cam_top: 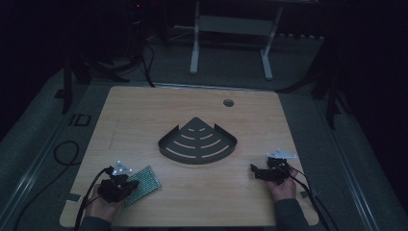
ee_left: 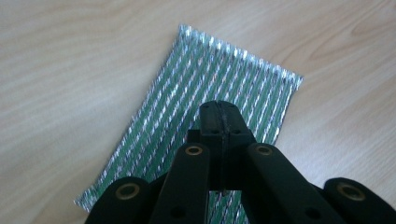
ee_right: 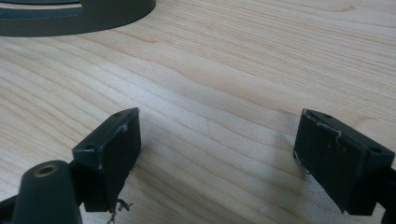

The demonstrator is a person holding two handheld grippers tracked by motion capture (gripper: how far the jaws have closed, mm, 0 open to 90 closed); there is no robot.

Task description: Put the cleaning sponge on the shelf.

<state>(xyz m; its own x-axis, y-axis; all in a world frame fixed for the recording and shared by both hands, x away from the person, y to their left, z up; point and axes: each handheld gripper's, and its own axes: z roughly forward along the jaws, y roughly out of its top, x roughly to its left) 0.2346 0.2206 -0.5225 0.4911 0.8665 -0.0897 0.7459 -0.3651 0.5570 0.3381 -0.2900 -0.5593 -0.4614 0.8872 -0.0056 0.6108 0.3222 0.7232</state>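
Note:
A flat packet (cam_top: 146, 181) (ee_left: 205, 74) with green and silver stripes lies on the wooden table (cam_top: 144, 115) near its front left. My left gripper (cam_top: 130, 185) (ee_left: 219, 109) hovers over the near half of the packet, its jaws pressed together with nothing between them. At the front right, my right gripper (cam_top: 253, 171) (ee_right: 217, 154) rests low over bare wood, its jaws wide apart and empty. A dark fan-shaped corner tray (cam_top: 166, 144) with curved slots sits in the middle of the table; its rim (ee_right: 93, 16) shows at the top left of the right gripper view.
A round cable hole (cam_top: 228, 102) lies in the table's far right part. Cables trail from both grippers off the front edge. Beyond the table stand a white frame (cam_top: 195, 48) and dark stands on a grey floor.

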